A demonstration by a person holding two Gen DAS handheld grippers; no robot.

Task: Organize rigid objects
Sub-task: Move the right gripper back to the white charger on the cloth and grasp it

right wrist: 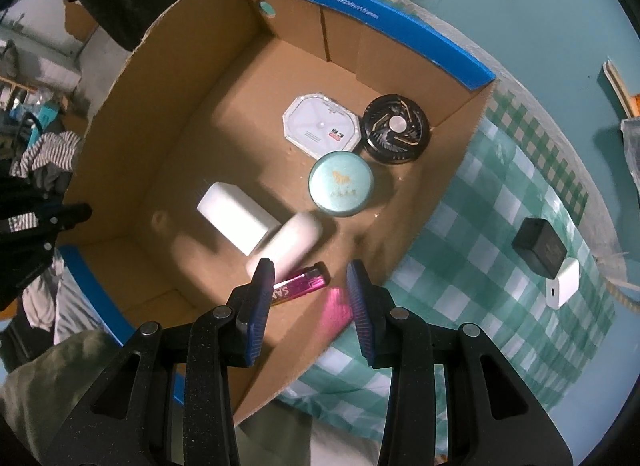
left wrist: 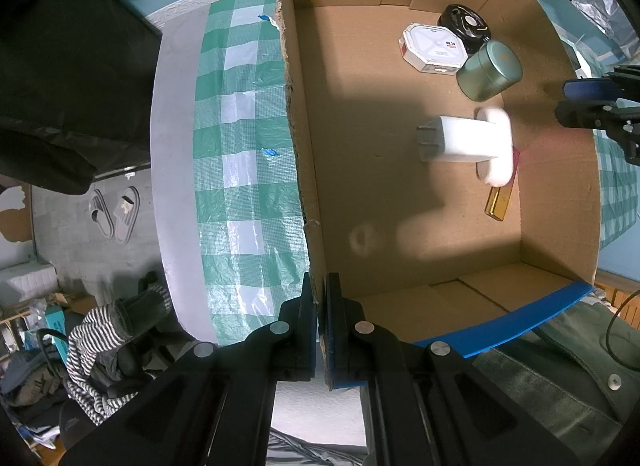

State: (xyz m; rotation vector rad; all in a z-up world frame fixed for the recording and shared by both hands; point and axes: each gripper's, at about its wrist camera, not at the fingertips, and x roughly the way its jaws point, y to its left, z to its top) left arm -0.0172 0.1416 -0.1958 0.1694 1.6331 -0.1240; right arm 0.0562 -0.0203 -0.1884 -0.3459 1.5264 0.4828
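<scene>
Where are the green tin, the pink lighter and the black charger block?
green tin point(right wrist: 341, 183), right wrist view, middle of its lid
pink lighter point(right wrist: 302, 286), right wrist view, middle of its body
black charger block point(right wrist: 540, 248), right wrist view, its top face

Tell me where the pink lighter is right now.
The pink lighter lies on the cardboard box floor, low in the right wrist view, beside the white oval case and just beyond the right gripper.

Both wrist views look steeply down into 1 cardboard box point(left wrist: 420, 193) point(right wrist: 168, 113) (from opposite walls).
</scene>
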